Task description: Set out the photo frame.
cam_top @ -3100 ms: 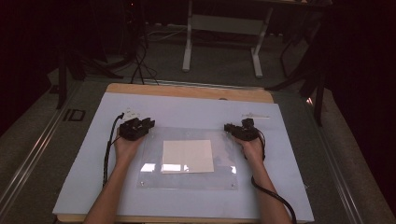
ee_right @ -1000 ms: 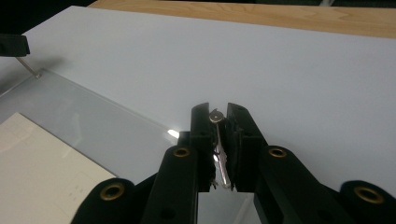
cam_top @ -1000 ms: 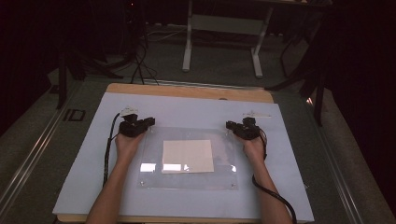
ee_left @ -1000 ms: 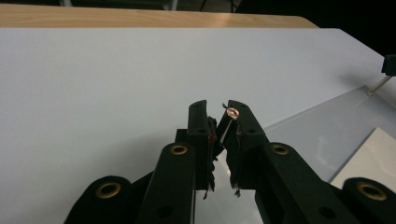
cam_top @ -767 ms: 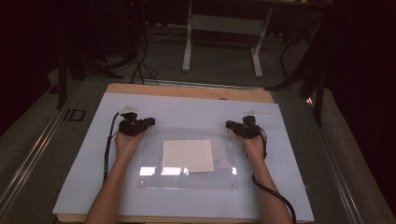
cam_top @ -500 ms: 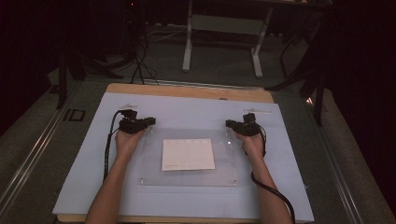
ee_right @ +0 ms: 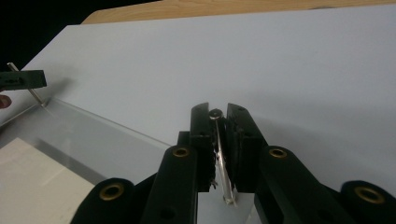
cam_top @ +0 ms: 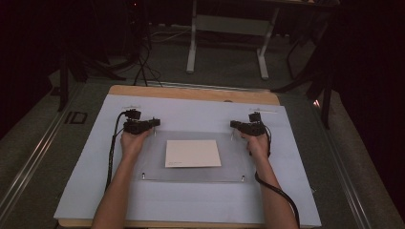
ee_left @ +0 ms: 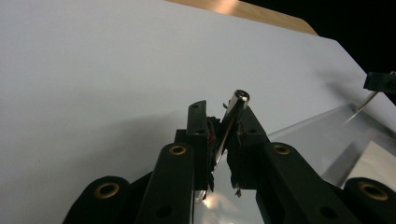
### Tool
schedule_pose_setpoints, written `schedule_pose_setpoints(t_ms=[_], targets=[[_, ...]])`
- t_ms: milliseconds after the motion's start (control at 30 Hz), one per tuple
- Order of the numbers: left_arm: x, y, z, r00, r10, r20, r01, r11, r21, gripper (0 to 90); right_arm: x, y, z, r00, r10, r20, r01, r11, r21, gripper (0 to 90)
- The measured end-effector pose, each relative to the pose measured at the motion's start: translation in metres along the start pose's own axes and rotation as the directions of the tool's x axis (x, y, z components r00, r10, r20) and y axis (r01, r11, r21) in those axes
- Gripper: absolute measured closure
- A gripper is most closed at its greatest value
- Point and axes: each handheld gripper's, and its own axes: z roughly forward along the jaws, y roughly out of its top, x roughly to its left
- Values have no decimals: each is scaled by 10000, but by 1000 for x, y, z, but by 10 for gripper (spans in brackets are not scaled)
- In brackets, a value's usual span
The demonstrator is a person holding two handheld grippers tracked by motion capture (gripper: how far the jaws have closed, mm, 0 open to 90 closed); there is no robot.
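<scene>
Left gripper (ee_left: 223, 140): jaws pressed onto a metal pin (ee_left: 232, 119), which is held tilted between them, its round head above the jaw tips. Right gripper (ee_right: 219, 140): jaws likewise clamped on a second pin (ee_right: 221, 158), held nearly upright (its lower end is seen meeting the clear plate (ee_right: 98, 135) below).

In the high view the left gripper (cam_top: 152, 125) is placed at the plate's (cam_top: 229, 164) far left corner and the right gripper (cam_top: 235, 127) at its far right corner. A white sheet (cam_top: 193, 153) is seen under the plate, midway between the grippers and nearer the person. Two more pins are seen at the plate's near corners.

The plate lies on a pale blue mat (cam_top: 191, 112) covering the wooden desk (cam_top: 191, 93). Nothing is seen between grippers and plate.
</scene>
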Motion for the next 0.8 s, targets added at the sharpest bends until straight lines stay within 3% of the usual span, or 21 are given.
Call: schedule_pose_setpoints(t_ms=[167,233,400,633,800], targets=[[0,4,4,9996,-186,-201,188,9998,114,815,-1,4,3,9999,143,62,-143,9999,75,830],[0,6,7,9978,-541,-380,547,9984,143,815,-2,6,6,9994,293,166,-294,9995,84,836],[3,7,9,9954,-918,-281,921,9957,100,814,-4,8,9,9985,511,192,-513,9986,100,840],[2,10,11,9935,-1066,-400,1078,9938,276,813,-2,11,10,9989,238,398,-250,9992,297,845],[3,10,11,9924,-1178,-362,1188,9926,256,811,3,11,9,9970,-251,732,225,9991,364,843]])
